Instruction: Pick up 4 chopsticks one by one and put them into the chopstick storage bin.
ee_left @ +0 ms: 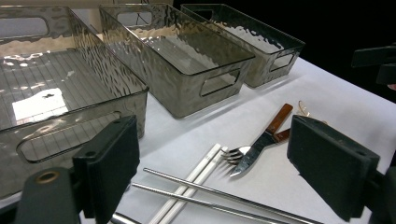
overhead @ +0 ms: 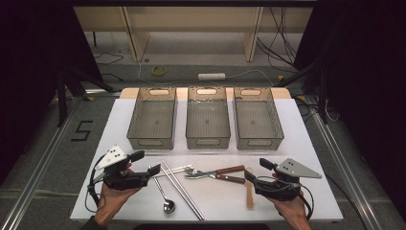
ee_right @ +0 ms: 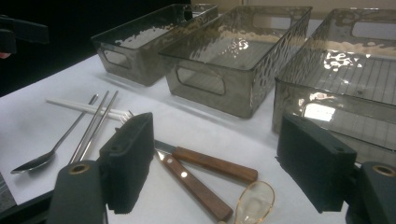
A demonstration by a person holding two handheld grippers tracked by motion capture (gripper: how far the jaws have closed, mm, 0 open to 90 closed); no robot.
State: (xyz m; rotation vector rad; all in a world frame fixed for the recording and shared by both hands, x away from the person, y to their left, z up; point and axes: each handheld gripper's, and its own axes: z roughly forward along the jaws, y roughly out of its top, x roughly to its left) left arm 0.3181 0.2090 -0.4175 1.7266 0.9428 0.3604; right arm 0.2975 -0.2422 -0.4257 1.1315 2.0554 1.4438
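Tongs [overhead: 152,173] open — cutlery [overhead: 210,173] between, untouched

Each black hand-held gripper [overhead: 152,173] carries a grey three-cornered plate and black cable.

Three bins [overhead: 207,122] in row behind cutlery: spoon [overhead: 163,194] left, fork [overhead: 197,171] centre, knife [overhead: 225,177] right.
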